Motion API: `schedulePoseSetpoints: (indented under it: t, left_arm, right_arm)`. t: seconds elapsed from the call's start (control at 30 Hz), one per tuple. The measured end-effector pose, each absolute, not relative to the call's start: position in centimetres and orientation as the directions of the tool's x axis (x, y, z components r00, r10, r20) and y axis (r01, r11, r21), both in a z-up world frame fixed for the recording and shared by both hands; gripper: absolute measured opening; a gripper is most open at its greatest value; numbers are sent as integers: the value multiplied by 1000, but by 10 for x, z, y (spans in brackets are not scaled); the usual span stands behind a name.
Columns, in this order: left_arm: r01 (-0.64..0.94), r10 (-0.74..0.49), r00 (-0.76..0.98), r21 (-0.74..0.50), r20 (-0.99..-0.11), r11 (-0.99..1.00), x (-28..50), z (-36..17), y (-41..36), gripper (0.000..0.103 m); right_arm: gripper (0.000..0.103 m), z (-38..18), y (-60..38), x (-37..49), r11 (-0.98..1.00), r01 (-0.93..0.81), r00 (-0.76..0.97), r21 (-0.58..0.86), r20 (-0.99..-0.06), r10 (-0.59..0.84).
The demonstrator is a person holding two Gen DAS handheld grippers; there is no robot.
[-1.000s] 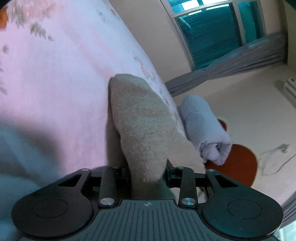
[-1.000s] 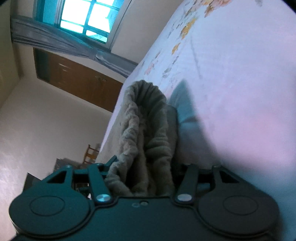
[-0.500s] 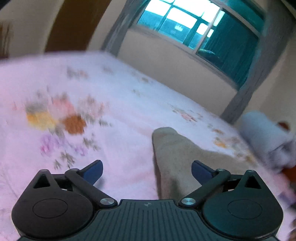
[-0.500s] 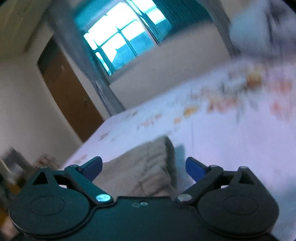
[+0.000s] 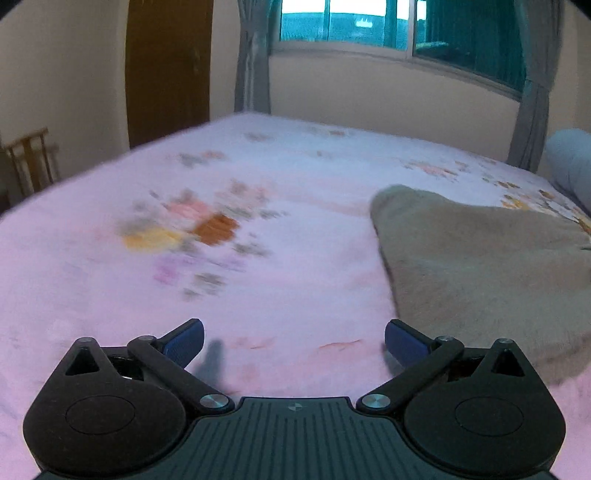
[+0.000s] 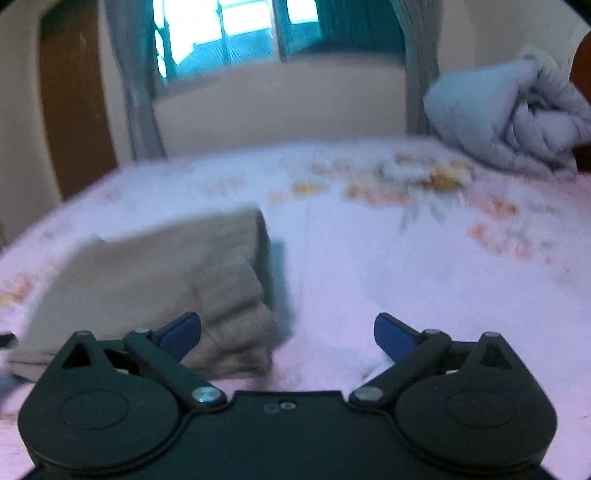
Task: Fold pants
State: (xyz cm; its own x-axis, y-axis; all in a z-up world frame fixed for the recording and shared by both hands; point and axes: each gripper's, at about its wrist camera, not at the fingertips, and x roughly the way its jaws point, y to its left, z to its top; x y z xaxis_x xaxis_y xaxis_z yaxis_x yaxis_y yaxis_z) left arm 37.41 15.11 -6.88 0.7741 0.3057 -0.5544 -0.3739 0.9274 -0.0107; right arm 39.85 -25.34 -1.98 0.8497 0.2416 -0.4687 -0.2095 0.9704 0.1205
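The grey-beige pants [image 5: 480,266] lie folded flat on the pink floral bedspread [image 5: 221,266], to the right of my left gripper [image 5: 294,341]. That gripper is open above the sheet with nothing between its blue fingertips [image 5: 184,339]. In the right wrist view the same pants [image 6: 147,280] lie at the left, with stacked folded edges facing me. My right gripper [image 6: 288,334] is open, and its left blue fingertip [image 6: 181,332] hangs over the pants' near corner without pressing on it.
A rolled grey-blue quilt [image 6: 517,118] lies at the bed's far right. Behind the bed are a window [image 5: 369,22] with grey curtains and a brown door [image 5: 166,70]. A wooden chair [image 5: 33,158] stands at the left.
Both grippers were shut on the pants a second ago; they opened, let go, rolled level and rose. The pants now lie flat on the bed.
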Motion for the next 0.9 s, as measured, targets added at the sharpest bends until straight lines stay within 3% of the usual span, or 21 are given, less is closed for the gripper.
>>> schedulePoseSetpoints:
  t: [0.1,0.27,0.53,0.9]
  left_arm:
    - [-370,325,792,17,-517,929,333,-55,150,103]
    - [-365,327,808,19,-489,931,261,-35,134,103]
    - [-255,212,875,-42,-435,966,162,-10,89,103]
    - [-170,157,934,-11,-322,985,50,-2,45,103]
  right_arm:
    - [97,1,-269,355,962,-249,878,108,-393,272]
    - [97,12,-283,287,954,-274,871,121,-389,300]
    - [97,16,-281,174,952,-299,894,74,-327,306]
    - [97,16,-276,79,948,-308,909,82,-268,319]
